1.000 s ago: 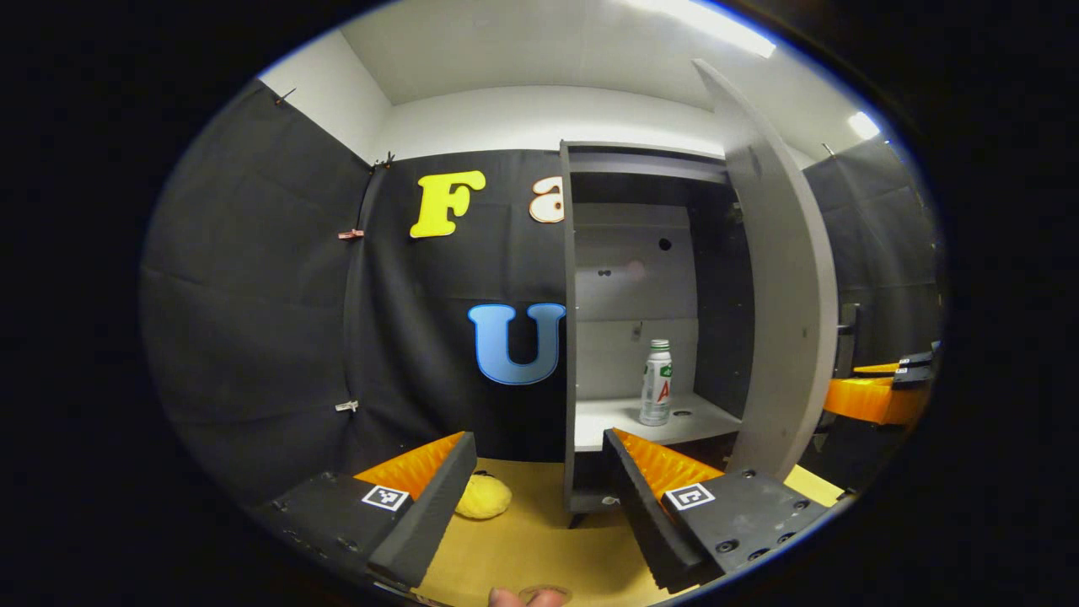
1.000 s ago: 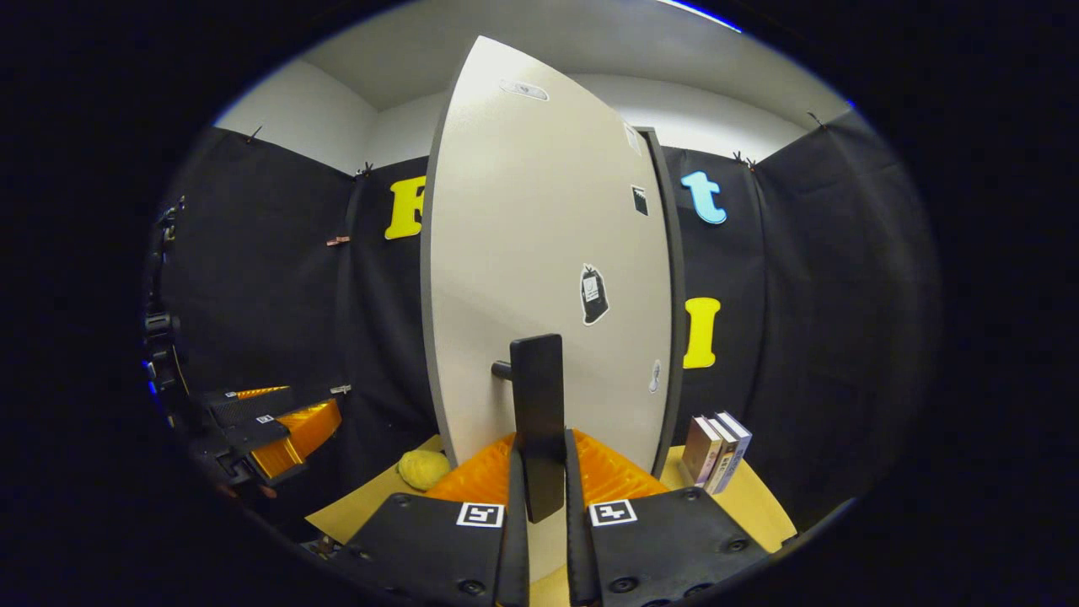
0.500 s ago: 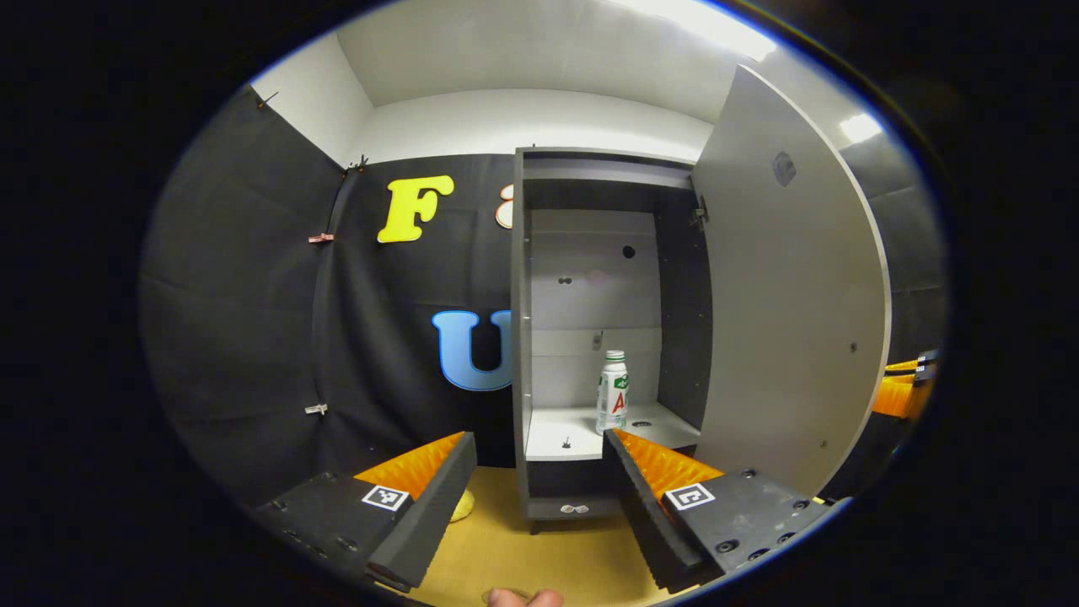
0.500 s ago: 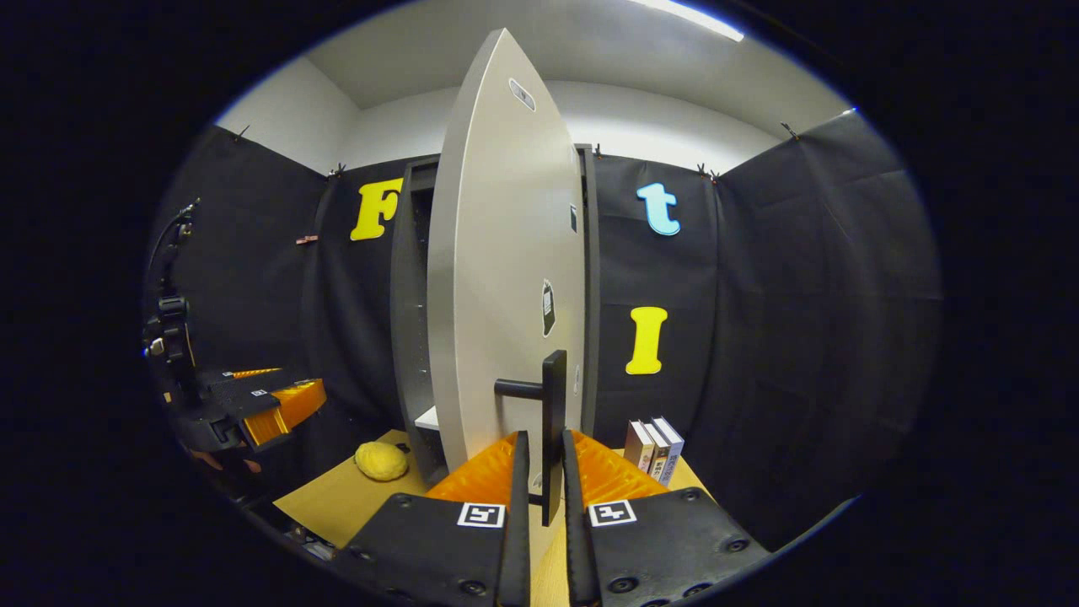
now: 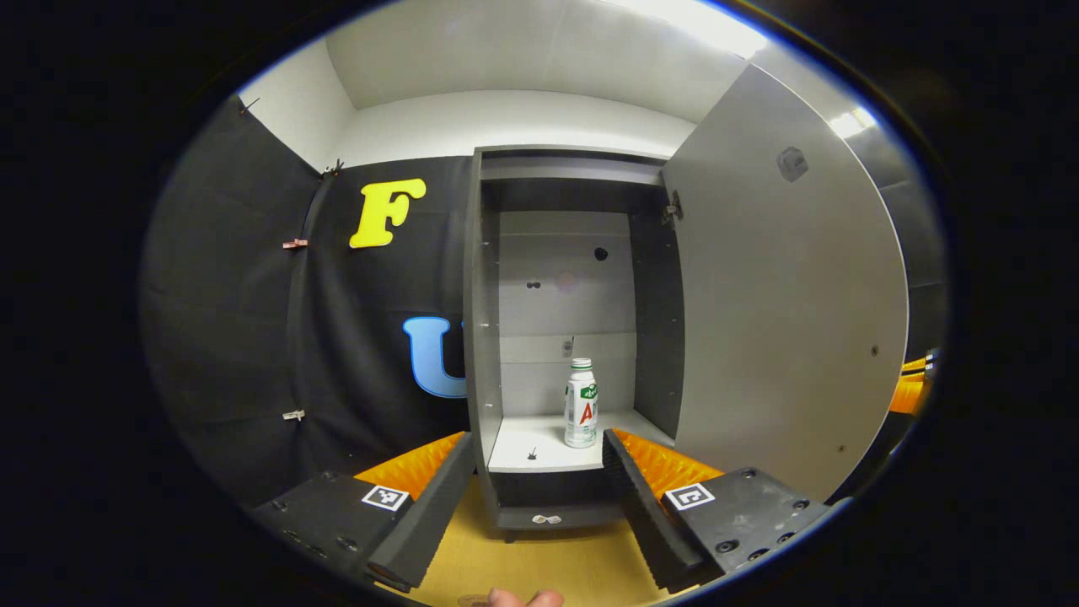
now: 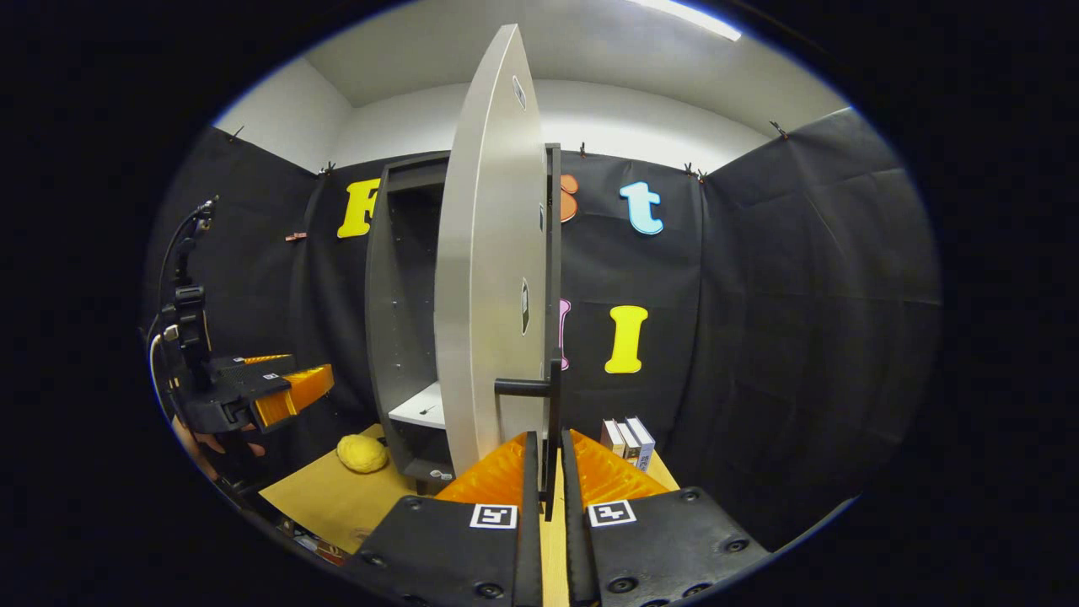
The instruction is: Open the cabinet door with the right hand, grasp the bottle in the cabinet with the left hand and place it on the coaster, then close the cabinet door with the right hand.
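One step done: cabinet door (image 6: 485,278) open, my right gripper (image 6: 544,472) pinching its handle (image 6: 550,405). Left gripper (image 5: 535,472) spread, facing the bottle (image 5: 580,413) inside cabinet (image 5: 474,337); grasp, coaster, closing left.

a yellow sponge-like lump (image 6: 362,453) lies on the tan table (image 6: 337,502) at about 8 o'clock in the right gripper view. three books (image 6: 628,440) stand upright together near 5 o'clock, close to the black cloth wall (image 6: 801,337). small clips (image 5: 294,244) pin the cloth at 9 o'clock in the left gripper view.
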`<state>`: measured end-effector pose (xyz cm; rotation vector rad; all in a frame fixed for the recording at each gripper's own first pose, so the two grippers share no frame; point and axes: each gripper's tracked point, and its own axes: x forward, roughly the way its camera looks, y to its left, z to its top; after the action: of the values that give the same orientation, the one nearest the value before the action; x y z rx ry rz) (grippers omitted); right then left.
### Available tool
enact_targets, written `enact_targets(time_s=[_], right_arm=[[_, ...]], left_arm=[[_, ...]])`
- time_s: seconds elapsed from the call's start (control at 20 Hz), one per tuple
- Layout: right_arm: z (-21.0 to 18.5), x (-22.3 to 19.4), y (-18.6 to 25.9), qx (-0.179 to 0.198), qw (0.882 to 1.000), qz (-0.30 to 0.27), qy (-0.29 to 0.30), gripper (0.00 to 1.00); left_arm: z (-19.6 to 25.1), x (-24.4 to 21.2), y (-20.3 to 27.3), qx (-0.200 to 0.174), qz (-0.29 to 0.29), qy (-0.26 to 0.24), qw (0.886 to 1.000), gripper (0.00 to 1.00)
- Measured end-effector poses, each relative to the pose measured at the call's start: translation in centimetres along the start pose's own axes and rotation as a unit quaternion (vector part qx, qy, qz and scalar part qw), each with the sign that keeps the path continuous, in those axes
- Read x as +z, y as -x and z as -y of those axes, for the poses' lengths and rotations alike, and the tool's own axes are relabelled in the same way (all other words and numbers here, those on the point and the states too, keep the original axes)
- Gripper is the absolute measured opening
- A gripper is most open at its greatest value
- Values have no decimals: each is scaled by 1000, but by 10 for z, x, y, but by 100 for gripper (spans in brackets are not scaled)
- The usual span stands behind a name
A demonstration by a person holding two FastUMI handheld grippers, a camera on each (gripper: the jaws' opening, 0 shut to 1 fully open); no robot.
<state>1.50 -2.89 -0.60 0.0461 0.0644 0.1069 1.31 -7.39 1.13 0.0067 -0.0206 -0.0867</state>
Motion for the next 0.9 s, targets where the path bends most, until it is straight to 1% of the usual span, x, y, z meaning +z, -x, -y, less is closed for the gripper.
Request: enact_targets(time_s=[0.2,0.25,0.3,0.35,0.45,0.5,0.55,0.6,0.65,0.7,0.75,0.8,0.85,0.9], right_arm=[[18,1,0,-14,1000,2,4,16],[19,1,0,-13,1000,1,3,16],[17,2,0,-8,1000,1,-1,16],[15,3,1,-5,1000,1,-2,16],[16,5,3,3,1000,3,3,16],[16,6,5,7,1000,4,6,16],[18,8,8,7,1000,5,6,14],[19,11,13,8,1000,7,1,10],[25,12,10,1,1000,12,-2,20],[33,18,23,-3,1000,17,-5,26],[43,18,23,-12,1000,22,-8,33],[50,17,24,-16,1000,22,-14,37],[56,14,24,-23,999,17,-21,48],[63,13,23,-33,999,15,-25,47]], left_arm=[[16,0,-10,-11,-1,2,1000,94],[20,1,-12,-13,-1,2,1000,94],[24,2,-15,-15,0,0,1000,92],[28,2,-19,-16,0,-1,1000,94],[35,3,-27,-20,3,-2,1000,94],[39,3,-33,-25,2,-1,1000,92],[45,2,-38,-28,2,0,1000,94],[50,2,-44,-32,2,-1,999,94],[52,2,-51,-34,2,-4,999,94],[56,3,-58,-35,4,-8,999,92],[61,3,-67,-37,6,-12,999,95],[65,4,-75,-39,8,-15,999,94],[69,4,-83,-41,9,-14,999,92],[73,2,-92,-45,9,-13,999,95]])
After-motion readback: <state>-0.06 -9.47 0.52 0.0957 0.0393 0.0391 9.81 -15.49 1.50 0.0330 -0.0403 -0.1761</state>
